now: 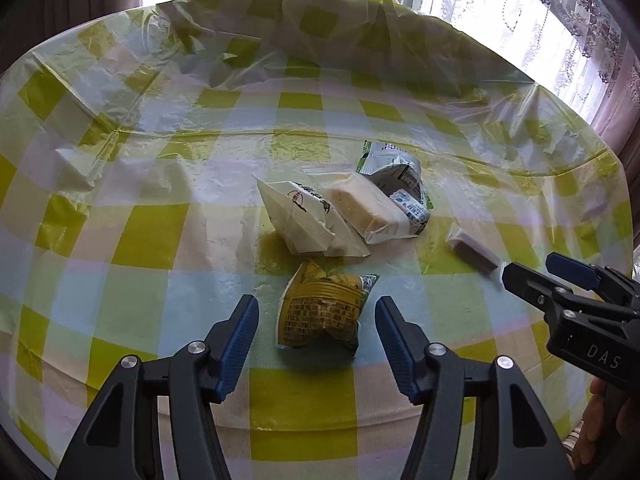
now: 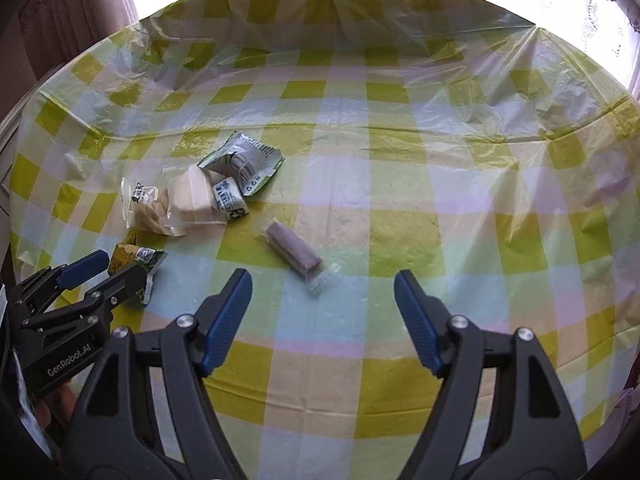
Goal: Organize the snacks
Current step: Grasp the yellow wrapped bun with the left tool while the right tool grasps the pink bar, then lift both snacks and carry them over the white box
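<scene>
Several wrapped snacks lie on a checked tablecloth (image 1: 140, 236). A yellow packet (image 1: 322, 310) lies between the fingers of my open left gripper (image 1: 316, 338), which does not touch it; it also shows in the right wrist view (image 2: 138, 258). Behind it lie a white packet with black writing (image 1: 304, 220), a pale cake in clear wrap (image 1: 370, 210) and a green-white packet (image 1: 396, 176). A purple bar in clear wrap (image 2: 294, 252) lies just ahead of my open, empty right gripper (image 2: 322, 312), and shows in the left wrist view (image 1: 474, 250).
The tablecloth (image 2: 400, 220) is thin plastic, wrinkled and bunched up along the far edge (image 1: 320, 12). A bright window with lace curtains (image 1: 520, 20) stands behind the table. A dark curtain (image 2: 72, 12) hangs at the far left.
</scene>
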